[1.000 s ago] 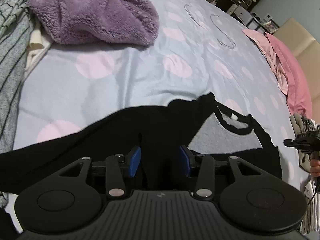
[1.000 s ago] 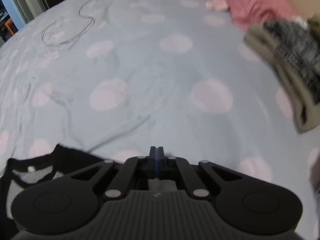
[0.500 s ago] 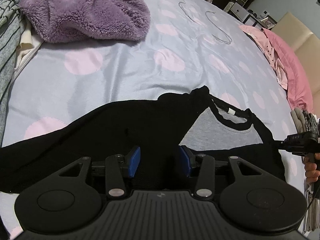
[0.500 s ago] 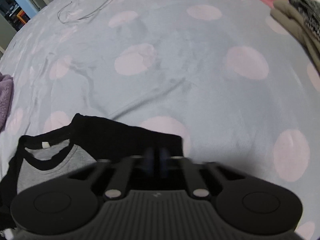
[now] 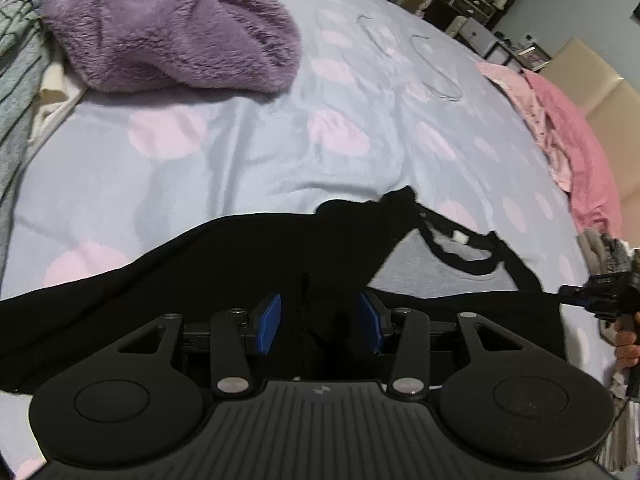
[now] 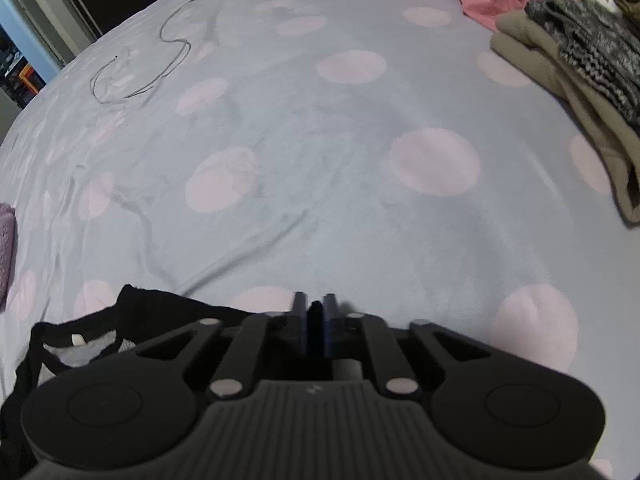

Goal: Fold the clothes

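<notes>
A black shirt [image 5: 224,264] with a grey inside at the neck lies spread on the blue bed sheet with pink dots [image 5: 224,160]. My left gripper [image 5: 318,322] is open, low over the shirt's middle, with a ridge of black cloth between the blue pads. My right gripper [image 6: 316,320] is shut on the shirt's right edge; black cloth shows between its fingertips. The shirt's collar shows in the right wrist view [image 6: 76,340] at the lower left. The right gripper also shows in the left wrist view [image 5: 600,292] at the shirt's right side.
A purple fleece garment [image 5: 168,24] lies at the far left, beside a striped grey garment [image 5: 16,80]. Pink clothes [image 5: 560,132] lie at the far right. A folded pile of olive and knit clothes [image 6: 580,76] sits right. Wire hangers [image 6: 140,60] lie far back.
My right gripper came down onto the shirt's right edge and now holds black cloth. The left gripper stayed open over the shirt and moved slightly.
</notes>
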`<state>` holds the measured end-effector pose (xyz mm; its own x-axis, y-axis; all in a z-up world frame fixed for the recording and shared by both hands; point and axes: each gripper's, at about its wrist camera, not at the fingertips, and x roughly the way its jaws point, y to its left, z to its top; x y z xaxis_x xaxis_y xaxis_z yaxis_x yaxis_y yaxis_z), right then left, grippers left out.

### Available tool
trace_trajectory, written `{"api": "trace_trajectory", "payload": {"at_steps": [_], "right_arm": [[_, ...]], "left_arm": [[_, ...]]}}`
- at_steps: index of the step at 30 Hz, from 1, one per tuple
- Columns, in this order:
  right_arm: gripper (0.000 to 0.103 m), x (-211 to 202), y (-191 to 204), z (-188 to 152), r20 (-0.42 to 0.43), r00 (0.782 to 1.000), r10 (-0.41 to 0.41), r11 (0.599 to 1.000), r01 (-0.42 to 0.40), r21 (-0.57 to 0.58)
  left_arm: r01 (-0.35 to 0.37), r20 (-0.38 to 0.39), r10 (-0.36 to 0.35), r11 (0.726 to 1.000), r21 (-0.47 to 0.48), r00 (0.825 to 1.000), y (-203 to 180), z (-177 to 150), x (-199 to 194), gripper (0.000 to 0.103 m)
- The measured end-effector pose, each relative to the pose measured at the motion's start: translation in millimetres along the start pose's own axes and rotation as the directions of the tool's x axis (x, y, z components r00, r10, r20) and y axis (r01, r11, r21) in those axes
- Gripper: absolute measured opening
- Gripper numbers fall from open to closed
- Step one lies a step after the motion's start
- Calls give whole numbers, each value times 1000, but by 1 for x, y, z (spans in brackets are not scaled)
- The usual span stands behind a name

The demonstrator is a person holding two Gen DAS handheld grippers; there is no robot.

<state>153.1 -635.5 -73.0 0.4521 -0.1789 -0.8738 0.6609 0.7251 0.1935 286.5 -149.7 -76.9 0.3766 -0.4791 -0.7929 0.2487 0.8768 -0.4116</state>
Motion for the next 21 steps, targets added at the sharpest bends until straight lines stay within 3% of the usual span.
{"api": "trace_trajectory", "payload": {"at_steps": [5,9,12,14,17,21], "right_arm": [[27,-25,-7,-21,-6,1000,28,997,-28,-67],[27,-41,-21,-46,-44,996,73,994,-76,-84],[27,-46,-26,-63,-70,995,74,989,-82,-124],[27,-48,-26,-71,-80,995,54,985,-66,-159],[28,-53,-28,-81,-99,994,43,982,-60,-178],[28,-60,-25,-92,-107,993,49,977,-70,-200]], "left_arm": [[3,-68,-2,1000,10,998,-9,-3,7,40],[0,-69,0,1000,1,998,-13,-7,2,40],[-22,-115,24,1000,18,993,-18,-10,2,40],[-21,-132,25,999,34,991,-21,-16,3,30],[-24,-124,32,997,70,992,-27,-22,1,4],[-2,-89,12,993,117,996,-31,-16,-20,2]]}}
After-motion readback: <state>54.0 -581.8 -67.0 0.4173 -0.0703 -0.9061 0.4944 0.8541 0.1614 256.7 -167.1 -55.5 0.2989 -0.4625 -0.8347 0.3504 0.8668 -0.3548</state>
